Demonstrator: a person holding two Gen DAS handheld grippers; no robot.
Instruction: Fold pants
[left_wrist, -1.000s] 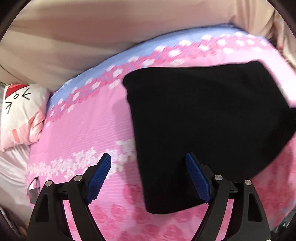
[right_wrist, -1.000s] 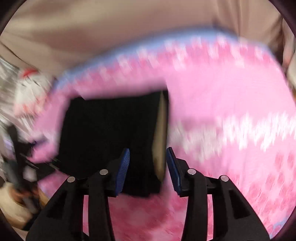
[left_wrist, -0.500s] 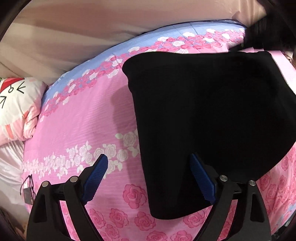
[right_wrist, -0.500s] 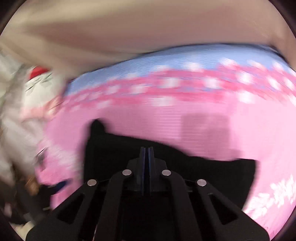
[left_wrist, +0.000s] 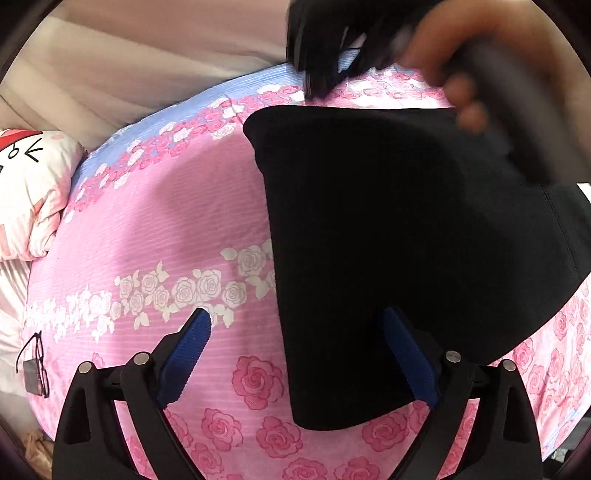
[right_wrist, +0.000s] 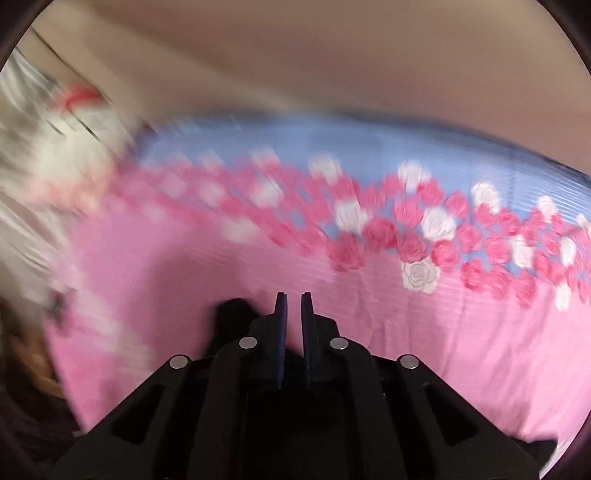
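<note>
The pants (left_wrist: 406, 240) lie as a black folded slab on the pink rose-print bedsheet (left_wrist: 166, 221), filling the right half of your left wrist view. Here your left hand-held gripper (left_wrist: 295, 350) is spread wide, its blue pads (left_wrist: 192, 343) apart, one over the bare sheet and the other over the near part of the fabric, gripping nothing. At the top of this view you can see your right hand (left_wrist: 498, 55) and the dark body of the right hand-held gripper (left_wrist: 321, 48) above the far edge of the pants, blurred. A cartoon-face pillow (left_wrist: 33, 184) sits at the left edge, and a pair of glasses (left_wrist: 35, 365) rests near the lower left edge of the bed.

Your right wrist view is smeared by motion and shows far less of the garment: only a dark lump of the pants (right_wrist: 232, 314) just left of the fingers and black cloth below them. The right hand-held gripper (right_wrist: 293, 317) has its fingers nearly together with a narrow slit between them; you cannot tell whether cloth is caught there. Beyond lie the rose band and blue stripe of the bedsheet (right_wrist: 406, 229), with the pillow (right_wrist: 74, 136) a white blur at the left.
</note>
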